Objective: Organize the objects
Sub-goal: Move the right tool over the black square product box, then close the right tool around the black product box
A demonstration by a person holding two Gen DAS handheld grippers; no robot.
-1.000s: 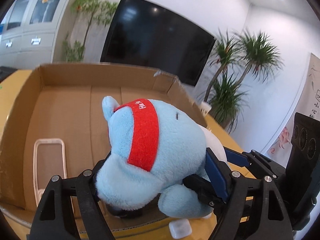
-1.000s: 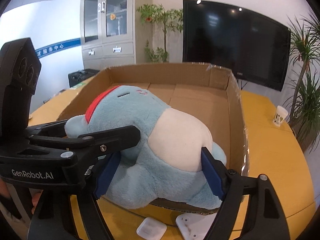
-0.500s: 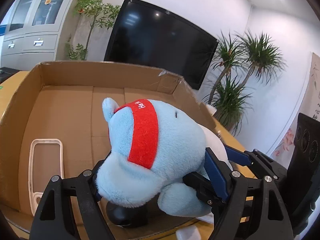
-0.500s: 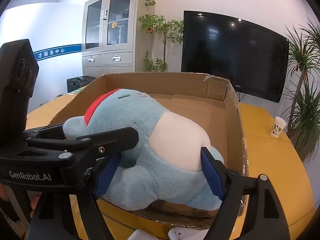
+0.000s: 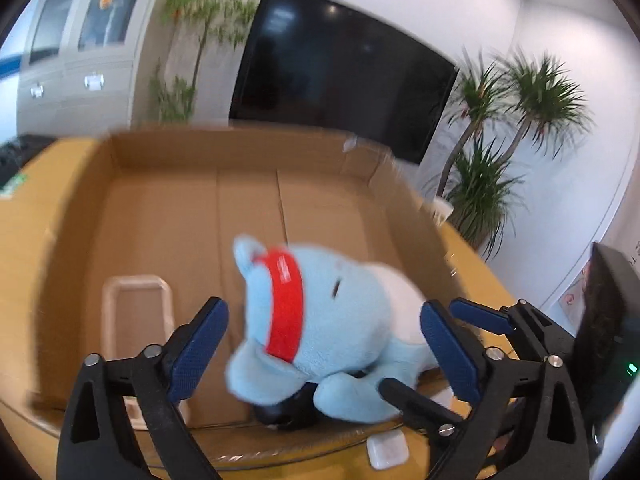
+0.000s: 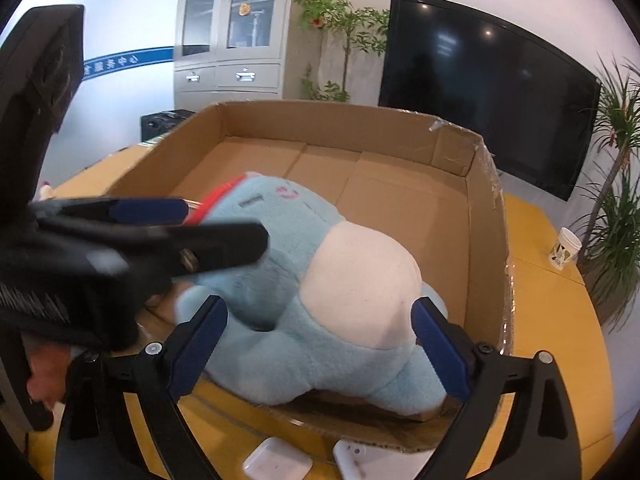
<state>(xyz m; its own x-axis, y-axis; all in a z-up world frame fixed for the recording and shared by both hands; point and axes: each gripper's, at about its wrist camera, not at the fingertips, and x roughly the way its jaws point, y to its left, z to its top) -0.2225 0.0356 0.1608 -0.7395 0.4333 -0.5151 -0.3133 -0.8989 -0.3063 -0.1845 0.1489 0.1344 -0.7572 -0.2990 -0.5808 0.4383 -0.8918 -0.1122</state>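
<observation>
Release step: left gripper (image 5: 324, 344) and right gripper (image 6: 320, 336) jaws are opening, freeing the plush toy (image 6: 320, 280) at frame centre inside the cardboard box (image 6: 484, 240). Next: withdraw both grippers clear.

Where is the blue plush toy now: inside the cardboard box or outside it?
Inside. The blue plush toy lies on its side within the cardboard box, walls all round, over a dark object.

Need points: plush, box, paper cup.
plush (image 6: 280, 224), right wrist view, on its blue head.
box (image 6: 486, 216), right wrist view, on the right wall.
paper cup (image 6: 565, 249), right wrist view, on its side, on the table right of the box.
</observation>
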